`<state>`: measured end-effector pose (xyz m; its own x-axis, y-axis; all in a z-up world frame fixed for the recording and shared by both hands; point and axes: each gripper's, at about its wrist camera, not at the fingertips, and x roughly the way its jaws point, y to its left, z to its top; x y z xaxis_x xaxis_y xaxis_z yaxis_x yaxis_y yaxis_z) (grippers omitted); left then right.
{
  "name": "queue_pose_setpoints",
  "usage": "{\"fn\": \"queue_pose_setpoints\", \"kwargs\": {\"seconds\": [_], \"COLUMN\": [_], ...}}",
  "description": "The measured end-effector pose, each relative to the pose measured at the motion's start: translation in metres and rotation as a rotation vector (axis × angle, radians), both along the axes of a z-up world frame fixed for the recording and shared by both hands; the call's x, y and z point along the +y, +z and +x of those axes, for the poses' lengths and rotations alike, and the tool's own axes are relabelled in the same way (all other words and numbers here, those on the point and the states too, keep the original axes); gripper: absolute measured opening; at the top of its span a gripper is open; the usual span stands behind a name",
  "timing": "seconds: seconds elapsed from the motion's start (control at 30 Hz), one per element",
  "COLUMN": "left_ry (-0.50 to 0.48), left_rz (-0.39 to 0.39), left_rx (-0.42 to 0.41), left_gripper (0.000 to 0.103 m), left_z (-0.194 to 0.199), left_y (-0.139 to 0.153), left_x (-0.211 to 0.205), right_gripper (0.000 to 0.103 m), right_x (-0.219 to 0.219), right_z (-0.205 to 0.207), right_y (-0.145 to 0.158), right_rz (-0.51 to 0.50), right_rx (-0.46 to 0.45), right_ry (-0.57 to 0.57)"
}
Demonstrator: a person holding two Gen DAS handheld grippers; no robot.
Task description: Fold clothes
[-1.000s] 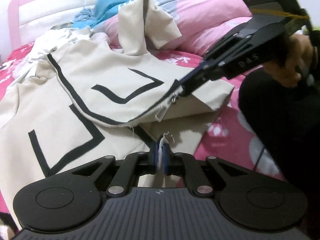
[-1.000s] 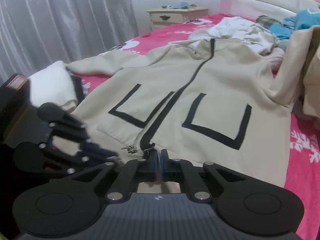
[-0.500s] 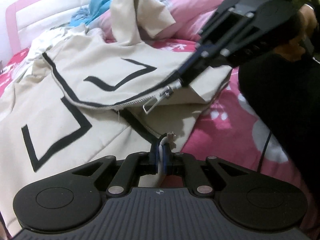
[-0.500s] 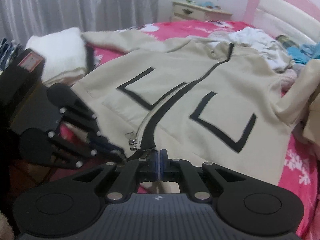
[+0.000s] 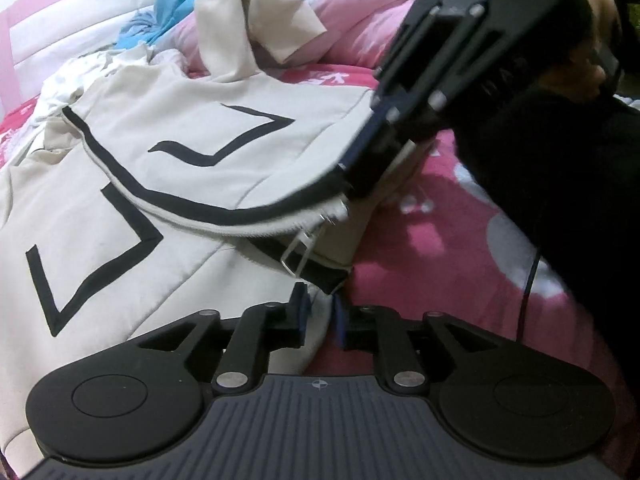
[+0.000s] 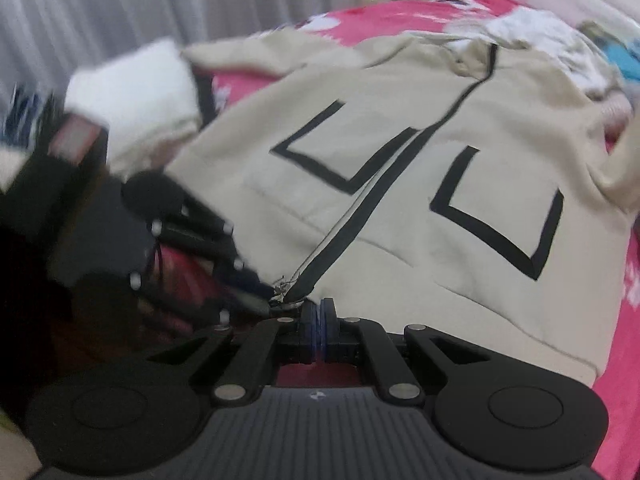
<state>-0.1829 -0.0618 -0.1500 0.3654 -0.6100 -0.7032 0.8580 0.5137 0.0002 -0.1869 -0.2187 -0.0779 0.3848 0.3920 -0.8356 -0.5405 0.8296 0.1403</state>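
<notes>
Holding: your right gripper (image 6: 319, 322) has its jaws clenched on the jacket (image 6: 420, 216) hem by the zipper (image 5: 304, 236).
Left gripper (image 5: 320, 312): jaws parted, hem corner between them, not pinched.
Jacket: face up on the bed (image 5: 432, 248), front partly unzipped, one sleeve draped over pillows (image 5: 360, 12).
Handling: soft, light, floppy; sags when lifted.
Grip: take hem corners or shoulder seams, not the zipper pull.

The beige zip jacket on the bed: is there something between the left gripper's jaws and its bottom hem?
Nothing visible. The left gripper has its jaws apart right at the hem of the beige zip jacket, with jacket cloth between them. The right gripper, beyond, pinches the other front panel by the zipper and does not block it.
</notes>
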Motion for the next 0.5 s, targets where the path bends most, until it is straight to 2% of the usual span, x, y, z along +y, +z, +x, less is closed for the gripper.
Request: {"fn": "queue_pose_setpoints", "kwargs": {"seconds": [0.13,0.27,0.37,0.43,0.5], "left_ry": [0.026,0.107,0.179,0.217,0.241], "left_rz": [-0.015,-0.059,-0.114,-0.159,-0.201], "left_rx": [0.067,0.134,0.160,0.164,0.155], "left_gripper": [0.036,0.036,0.036,0.036,0.036], "left_z": [0.005,0.018,0.030,0.040,0.052], "left_y": [0.008,0.020,0.029,0.033,0.037], "left_x": [0.014,0.039,0.051,0.051,0.040], "right_gripper": [0.002,0.003,0.004,0.007,0.015], "right_x": [0.007,0.014,0.021,0.026,0.022], "right_z": [0.001,0.003,0.005,0.006,0.005], "right_y": [-0.012,-0.023,-0.034,-0.041,-0.035], "right_rz": [-0.027,-0.044,-0.091,-0.125,-0.100], "right_rx": [0.034,0.060,0.091,0.113,0.124], "right_ry": [0.013,0.025,0.044,0.056,0.064]}}
